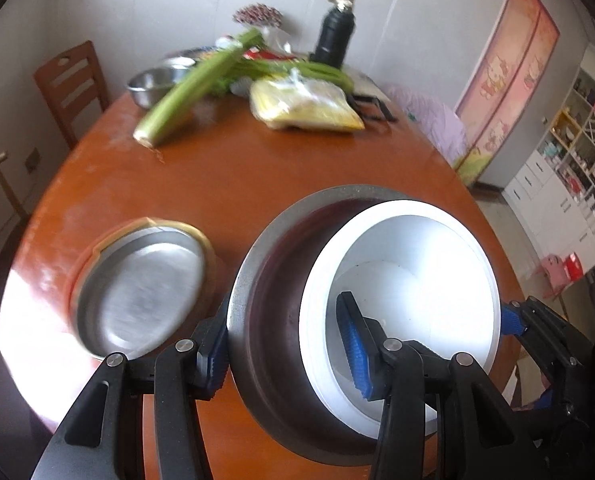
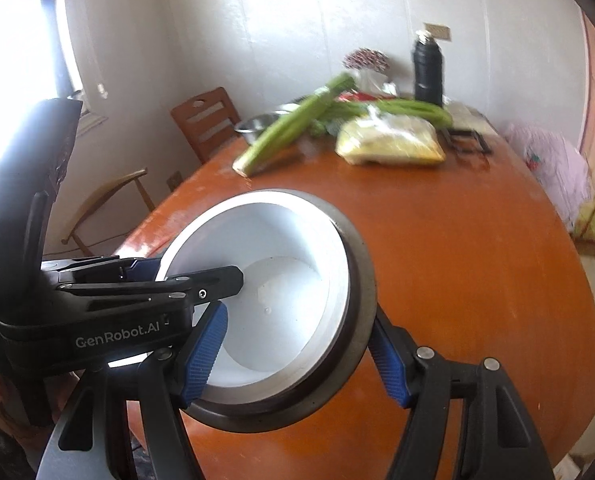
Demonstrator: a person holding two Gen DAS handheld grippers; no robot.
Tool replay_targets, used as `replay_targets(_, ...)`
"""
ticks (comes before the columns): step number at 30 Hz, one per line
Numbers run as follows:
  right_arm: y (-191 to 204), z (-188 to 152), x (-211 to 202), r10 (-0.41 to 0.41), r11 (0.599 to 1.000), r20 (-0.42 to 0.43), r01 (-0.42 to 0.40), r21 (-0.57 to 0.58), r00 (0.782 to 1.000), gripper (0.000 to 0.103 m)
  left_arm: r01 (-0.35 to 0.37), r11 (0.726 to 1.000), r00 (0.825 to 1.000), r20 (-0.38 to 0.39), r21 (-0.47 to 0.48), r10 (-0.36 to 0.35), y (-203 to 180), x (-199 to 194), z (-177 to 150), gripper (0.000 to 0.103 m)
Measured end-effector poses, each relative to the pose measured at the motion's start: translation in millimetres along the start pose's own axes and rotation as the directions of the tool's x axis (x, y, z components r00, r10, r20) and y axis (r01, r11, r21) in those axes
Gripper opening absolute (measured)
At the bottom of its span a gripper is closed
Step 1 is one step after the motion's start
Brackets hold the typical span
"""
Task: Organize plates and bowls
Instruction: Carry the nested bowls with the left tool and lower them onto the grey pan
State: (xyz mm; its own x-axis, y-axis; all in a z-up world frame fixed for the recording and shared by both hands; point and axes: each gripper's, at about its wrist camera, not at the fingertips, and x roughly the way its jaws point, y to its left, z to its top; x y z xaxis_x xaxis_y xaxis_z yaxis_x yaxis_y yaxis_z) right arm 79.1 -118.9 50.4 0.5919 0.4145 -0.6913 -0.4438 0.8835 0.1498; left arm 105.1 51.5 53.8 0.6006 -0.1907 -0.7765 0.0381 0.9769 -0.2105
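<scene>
A steel bowl [image 1: 273,312] with a white bowl [image 1: 413,280] nested inside it hangs tilted above the brown table [image 1: 237,176]. My left gripper [image 1: 285,356] is shut on the stack's left wall, one pad outside the steel and one inside the white bowl. In the right wrist view the same steel bowl [image 2: 361,300] and white bowl [image 2: 281,264] are clamped by my right gripper [image 2: 297,360], one pad inside and one outside the rim. A shallow steel dish [image 1: 141,292] rests on a yellow-rimmed plate on the table to the left of the stack.
At the far end of the table lie celery stalks [image 1: 193,84], a yellow plastic bag [image 1: 305,104], another steel bowl [image 1: 149,84], a black flask [image 1: 333,36] and a black trivet [image 1: 373,106]. A wooden chair [image 1: 73,84] stands at the far left.
</scene>
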Motion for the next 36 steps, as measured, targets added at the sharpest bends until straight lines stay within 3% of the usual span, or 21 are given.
replay_targets(9, 64.2, 56.0, 17.4, 0.052, 0.992, 0.026, -0.049, -0.119, 0.998, 0.069, -0.070, 0.996, 0.995, 0.063, -0.054, 0.074, 65.3, -41.9, 31.7, 0.049)
replay_targets(15, 97.4, 80.5, 49.2, 0.117, 0.980, -0.020, -0.119, -0.157, 0.993, 0.069, -0.112, 0.988, 0.992, 0.045, -0.104, 0.118, 111.4, -40.7, 39.9, 0.050)
replay_targets(28, 106.5, 69.7, 121.2, 0.090, 0.978, -0.193, -0.124, -0.169, 0.977, 0.069, -0.097, 0.980, 0.991, -0.105, -0.174, 0.079, 153.1, 27.0, 20.7, 0.050)
replay_targets(36, 98.5, 55.8, 147.7, 0.095, 0.983, -0.239, -0.129, -0.132, 0.966, 0.068, -0.117, 0.979, 0.988, -0.120, -0.165, 0.098, 157.8, 53.3, 16.0, 0.050)
